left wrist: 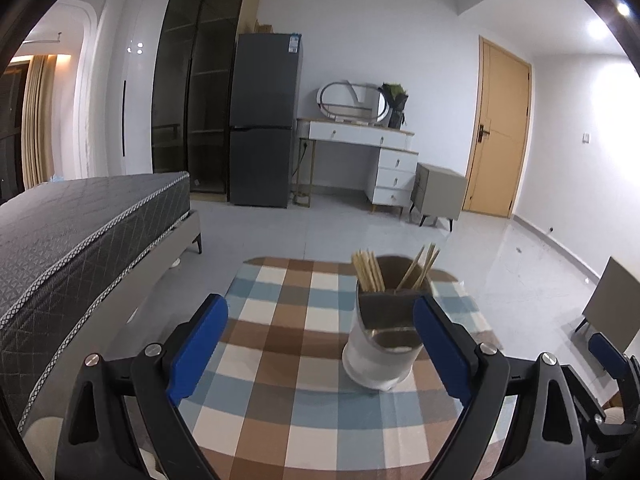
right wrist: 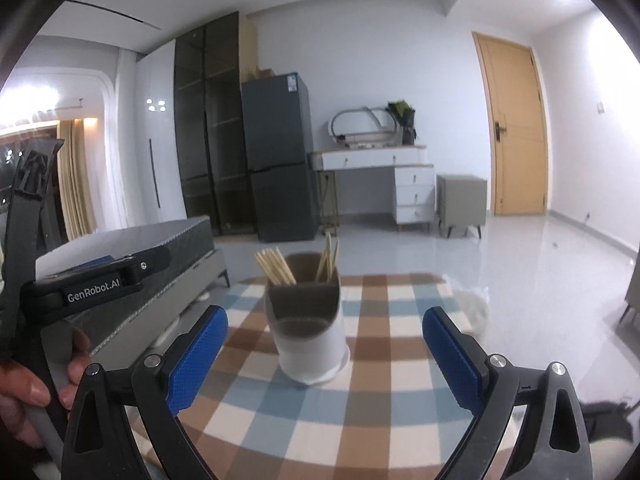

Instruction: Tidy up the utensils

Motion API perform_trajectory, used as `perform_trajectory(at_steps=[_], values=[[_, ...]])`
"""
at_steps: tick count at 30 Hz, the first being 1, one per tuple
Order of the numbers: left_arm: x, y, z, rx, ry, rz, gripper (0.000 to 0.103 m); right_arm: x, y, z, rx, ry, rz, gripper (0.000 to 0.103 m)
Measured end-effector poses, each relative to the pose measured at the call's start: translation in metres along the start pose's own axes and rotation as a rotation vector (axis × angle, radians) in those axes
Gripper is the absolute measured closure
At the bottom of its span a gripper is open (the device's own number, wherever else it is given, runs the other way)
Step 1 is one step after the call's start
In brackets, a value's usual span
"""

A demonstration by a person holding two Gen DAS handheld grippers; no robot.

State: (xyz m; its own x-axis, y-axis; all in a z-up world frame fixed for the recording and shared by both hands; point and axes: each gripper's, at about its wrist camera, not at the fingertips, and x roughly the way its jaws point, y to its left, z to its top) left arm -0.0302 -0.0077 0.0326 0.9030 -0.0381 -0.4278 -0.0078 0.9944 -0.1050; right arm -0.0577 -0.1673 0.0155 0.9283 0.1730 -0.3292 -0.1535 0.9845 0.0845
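A white utensil holder [left wrist: 376, 356] with a grey divided insert stands on the checked tablecloth [left wrist: 288, 320]. Wooden chopsticks [left wrist: 368, 270] stand in its two back compartments, several at the left and a few at the right [left wrist: 420, 268]; the front compartment looks empty. My left gripper [left wrist: 320, 344] is open and empty, held above the cloth just in front of the holder. In the right wrist view the holder [right wrist: 308, 336] and its chopsticks [right wrist: 276, 266] sit ahead of my right gripper [right wrist: 324, 356], which is open and empty.
The table's far edge [left wrist: 344, 260] drops to a tiled floor. A bed [left wrist: 80, 224] lies at the left. A crumpled white plastic bag [right wrist: 472, 304] lies at the table's right edge. The left gripper's body [right wrist: 92, 284] fills the left of the right wrist view.
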Motion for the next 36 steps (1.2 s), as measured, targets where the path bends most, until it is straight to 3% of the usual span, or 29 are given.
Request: perform_trajectory(at_steps=[8, 36], values=[[0.017, -0.002, -0.018, 0.029, 0.087, 0.024, 0.012, 0.008, -0.005, -0.009, 0.02, 0.061, -0.022, 0.004], [0.013, -0.005, -0.017, 0.022, 0.12, -0.005, 0.012, 0.006, -0.003, -0.011, 0.007, 0.09, -0.038, 0.004]])
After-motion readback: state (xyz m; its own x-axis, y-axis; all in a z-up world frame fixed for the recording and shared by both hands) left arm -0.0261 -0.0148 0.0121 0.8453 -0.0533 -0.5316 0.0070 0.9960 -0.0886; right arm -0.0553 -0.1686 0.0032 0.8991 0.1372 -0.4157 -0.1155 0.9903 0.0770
